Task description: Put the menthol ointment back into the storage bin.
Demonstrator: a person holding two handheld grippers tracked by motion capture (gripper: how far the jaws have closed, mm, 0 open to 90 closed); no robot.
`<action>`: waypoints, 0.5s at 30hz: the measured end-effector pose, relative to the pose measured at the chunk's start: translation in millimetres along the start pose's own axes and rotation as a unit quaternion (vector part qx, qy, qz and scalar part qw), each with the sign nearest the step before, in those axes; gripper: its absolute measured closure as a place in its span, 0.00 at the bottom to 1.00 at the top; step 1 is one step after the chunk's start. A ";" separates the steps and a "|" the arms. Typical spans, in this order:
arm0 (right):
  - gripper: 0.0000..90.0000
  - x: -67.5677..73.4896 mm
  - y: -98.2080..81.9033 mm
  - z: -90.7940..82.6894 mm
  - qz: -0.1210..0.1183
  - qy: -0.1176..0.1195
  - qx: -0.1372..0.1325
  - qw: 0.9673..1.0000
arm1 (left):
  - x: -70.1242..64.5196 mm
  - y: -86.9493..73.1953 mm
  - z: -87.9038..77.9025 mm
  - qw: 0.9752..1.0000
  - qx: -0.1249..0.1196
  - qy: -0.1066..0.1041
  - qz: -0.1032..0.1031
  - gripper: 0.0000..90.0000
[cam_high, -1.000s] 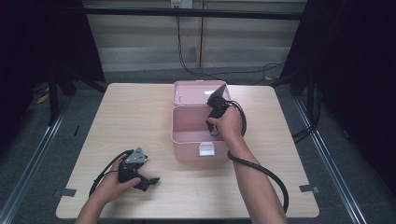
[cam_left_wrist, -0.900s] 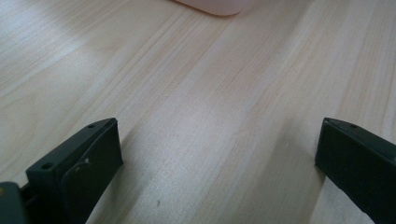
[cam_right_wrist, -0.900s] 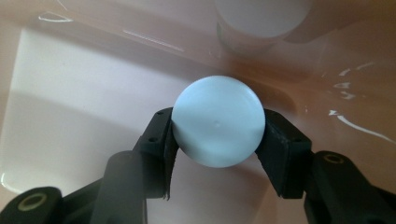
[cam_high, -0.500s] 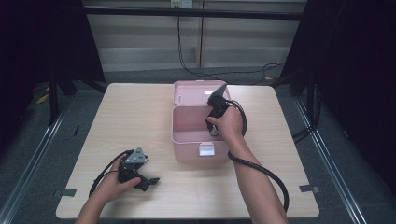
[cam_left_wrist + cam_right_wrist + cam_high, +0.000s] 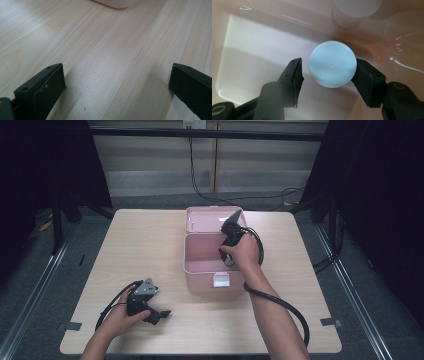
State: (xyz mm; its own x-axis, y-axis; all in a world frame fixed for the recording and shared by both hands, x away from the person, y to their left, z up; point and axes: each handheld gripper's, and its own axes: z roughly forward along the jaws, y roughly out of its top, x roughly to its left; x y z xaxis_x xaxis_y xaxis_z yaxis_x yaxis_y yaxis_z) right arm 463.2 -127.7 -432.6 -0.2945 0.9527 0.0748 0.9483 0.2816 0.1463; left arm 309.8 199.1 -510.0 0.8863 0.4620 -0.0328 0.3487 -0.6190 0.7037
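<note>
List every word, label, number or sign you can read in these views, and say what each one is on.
None can be read.
The pink box carries a pale patch on its front wall, with no legible print.
The round pale blue cap is plain.
The table is bare wood grain.

The left hand (image 5: 117,317) comes in from the bottom edge at about 7 o'clock and grips the left gripper (image 5: 161,312) low over the surface, its jaws pointing toward 4 o'clock and standing wide apart with nothing between them. The right forearm runs up from 6 o'clock toward the middle, where the right hand (image 5: 245,254) holds the right gripper (image 5: 226,261) tipped steeply downward. Its jaws have just been opening; one stands clear of a round pale ball (image 5: 333,64) between them, the other is at its edge.
</note>
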 end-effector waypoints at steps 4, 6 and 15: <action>0.46 0.8 0.3 -1.6 0.001 -0.005 -0.002 1.000 | 0.0 0.1 0.0 1.000 0.000 -0.001 -0.001 0.00; 0.46 1.5 0.5 -3.7 0.002 -0.008 -0.003 1.000 | 0.1 0.0 -0.2 1.000 0.001 -0.001 -0.001 0.00; 0.44 3.4 0.4 -23.3 0.002 -0.006 -0.009 1.000 | 0.2 0.0 -0.2 1.000 0.001 -0.001 -0.001 0.00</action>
State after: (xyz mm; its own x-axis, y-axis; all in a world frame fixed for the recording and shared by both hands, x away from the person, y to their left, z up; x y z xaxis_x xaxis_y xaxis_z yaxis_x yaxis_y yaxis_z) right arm 459.8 -127.0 -409.4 -0.2887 0.9554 0.0628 0.9472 0.2754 0.1641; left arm 309.9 199.3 -509.8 0.8862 0.4619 -0.0364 0.3514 -0.6190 0.7024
